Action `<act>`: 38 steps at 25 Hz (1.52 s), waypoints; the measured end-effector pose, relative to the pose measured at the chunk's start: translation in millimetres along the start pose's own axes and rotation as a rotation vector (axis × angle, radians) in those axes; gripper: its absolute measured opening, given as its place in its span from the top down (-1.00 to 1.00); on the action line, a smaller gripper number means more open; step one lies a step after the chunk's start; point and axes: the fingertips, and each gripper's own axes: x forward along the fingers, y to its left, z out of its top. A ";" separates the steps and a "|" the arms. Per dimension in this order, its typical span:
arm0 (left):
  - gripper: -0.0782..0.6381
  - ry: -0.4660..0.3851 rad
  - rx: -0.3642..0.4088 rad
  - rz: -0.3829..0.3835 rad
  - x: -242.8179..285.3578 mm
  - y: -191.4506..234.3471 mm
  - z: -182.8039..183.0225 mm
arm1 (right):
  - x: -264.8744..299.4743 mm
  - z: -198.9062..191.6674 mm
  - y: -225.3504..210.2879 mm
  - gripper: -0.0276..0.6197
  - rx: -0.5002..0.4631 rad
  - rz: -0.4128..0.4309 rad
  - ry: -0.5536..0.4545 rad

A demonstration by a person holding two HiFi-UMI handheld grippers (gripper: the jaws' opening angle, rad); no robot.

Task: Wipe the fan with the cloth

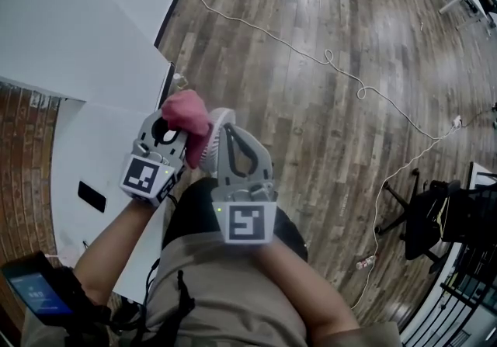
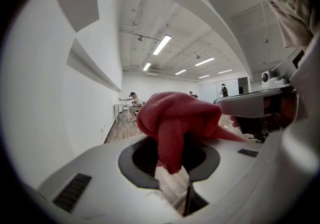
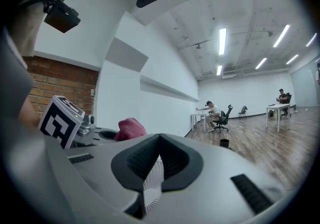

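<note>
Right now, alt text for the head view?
From above: the left claw grips a pink cloth right beside a small white fan pinched in the right claw. Wood floor with a trailing white cable below; white table at left.

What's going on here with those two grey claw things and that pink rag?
A person stands over a wooden floor with a hand-held gripper in each hand. The left gripper is clamped on a bunched pink cloth, and the right gripper is shut on the edge of a small white fan. Both are held close together in front of the person, with the cloth right beside the fan. Whether they touch I cannot tell.
</note>
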 end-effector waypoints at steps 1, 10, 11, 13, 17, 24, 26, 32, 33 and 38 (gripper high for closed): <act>0.54 0.001 0.010 -0.007 1.6 1.2 0.3 | 1.4 -2.1 -1.4 0.92 0.019 -0.008 0.004; 0.54 0.050 0.048 -0.178 22.0 -21.1 -1.8 | 5.4 -5.8 -30.2 0.92 -0.024 -0.104 0.055; 0.54 0.051 0.053 -0.187 23.5 -23.7 -0.6 | 3.5 -4.9 -32.3 0.92 -0.024 -0.108 0.049; 0.54 0.055 0.062 -0.199 26.1 -24.3 -0.4 | 0.6 -6.9 -34.7 0.92 -0.023 -0.120 0.059; 0.54 0.056 0.075 -0.220 32.8 -17.9 -2.7 | 3.9 -10.9 -43.6 0.92 -0.029 -0.154 0.080; 0.54 0.082 0.067 -0.225 38.6 -9.0 -12.6 | 5.7 -7.9 -54.7 0.92 -0.040 -0.182 0.067; 0.54 0.092 0.060 -0.224 40.9 -8.0 -15.4 | 4.6 -10.9 -55.2 0.92 -0.037 -0.182 0.077; 0.54 0.098 0.081 -0.236 47.4 -5.1 -19.5 | 6.2 -14.9 -58.7 0.92 -0.027 -0.197 0.090; 0.54 0.102 0.083 -0.239 48.8 -4.2 -20.3 | 6.9 -15.0 -60.0 0.92 -0.026 -0.201 0.089; 0.54 0.118 0.098 -0.259 57.8 -1.3 -22.8 | 9.3 -16.2 -67.3 0.92 -0.024 -0.224 0.088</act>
